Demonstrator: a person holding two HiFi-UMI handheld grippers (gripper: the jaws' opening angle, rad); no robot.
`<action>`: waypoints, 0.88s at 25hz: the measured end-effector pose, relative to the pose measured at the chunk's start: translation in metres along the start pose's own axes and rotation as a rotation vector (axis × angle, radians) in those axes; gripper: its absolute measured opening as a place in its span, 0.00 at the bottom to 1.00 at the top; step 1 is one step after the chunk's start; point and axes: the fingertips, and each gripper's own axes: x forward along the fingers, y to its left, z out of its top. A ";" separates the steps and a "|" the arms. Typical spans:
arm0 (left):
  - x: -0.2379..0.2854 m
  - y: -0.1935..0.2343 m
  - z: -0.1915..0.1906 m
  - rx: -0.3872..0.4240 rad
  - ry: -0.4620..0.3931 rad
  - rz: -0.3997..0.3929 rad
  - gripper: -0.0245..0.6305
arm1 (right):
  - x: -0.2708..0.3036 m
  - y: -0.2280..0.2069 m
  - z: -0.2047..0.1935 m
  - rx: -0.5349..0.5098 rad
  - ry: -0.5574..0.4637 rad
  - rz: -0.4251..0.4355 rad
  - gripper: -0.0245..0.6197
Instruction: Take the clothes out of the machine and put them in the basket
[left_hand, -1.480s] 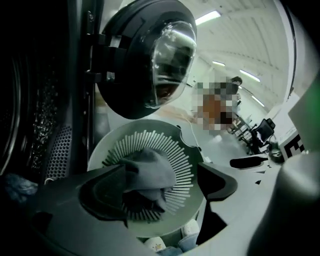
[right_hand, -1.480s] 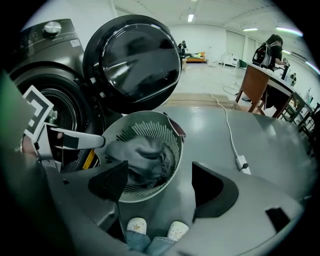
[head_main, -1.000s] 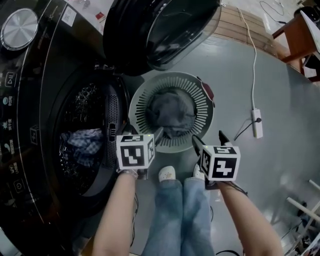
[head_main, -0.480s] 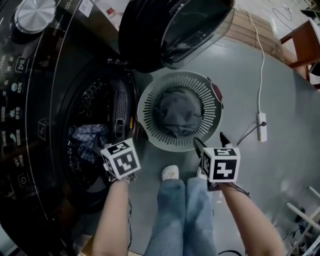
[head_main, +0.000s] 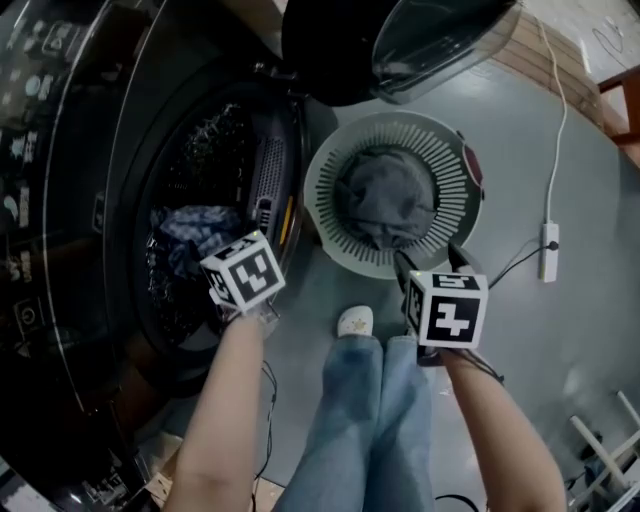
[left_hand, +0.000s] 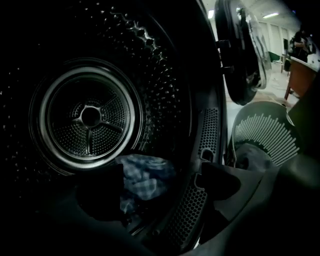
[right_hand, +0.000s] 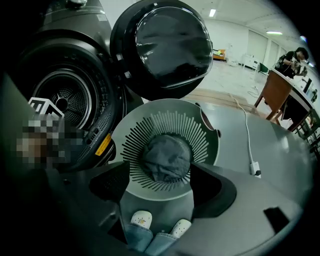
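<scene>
A blue plaid cloth (head_main: 195, 230) lies low in the dark drum of the washing machine (head_main: 120, 150); the left gripper view shows this plaid cloth (left_hand: 142, 175) ahead, between its jaws. My left gripper (left_hand: 160, 187) is open and empty at the drum's mouth, clear of the cloth. The round white slotted basket (head_main: 440, 150) stands on the floor beside the machine with a grey garment (head_main: 385, 200) in it. My right gripper (head_main: 430, 262) hangs over the basket's near rim, open; its jaws have just been closing a little with nothing between them. The right gripper view looks down on that grey garment (right_hand: 166, 157).
The machine's round door (head_main: 400, 40) stands swung open above the basket. A power strip (head_main: 547, 250) and its cable lie on the grey floor at the right. The person's legs and white shoes (head_main: 355, 322) are just in front of the basket. A wooden table (right_hand: 280, 90) stands farther off.
My left gripper has swung left from the basket's rim to the drum opening and turned to face into it. The right gripper has shifted only slightly near the basket.
</scene>
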 end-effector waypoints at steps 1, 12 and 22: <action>0.005 0.003 -0.001 -0.021 0.016 0.009 0.78 | 0.003 0.004 0.001 -0.005 -0.002 0.007 0.62; 0.026 0.036 0.006 -0.244 0.062 0.046 0.78 | 0.034 0.013 0.021 -0.088 -0.035 0.008 0.61; 0.092 0.027 -0.030 -0.305 0.303 0.073 0.78 | 0.054 0.027 0.025 -0.135 -0.028 0.059 0.61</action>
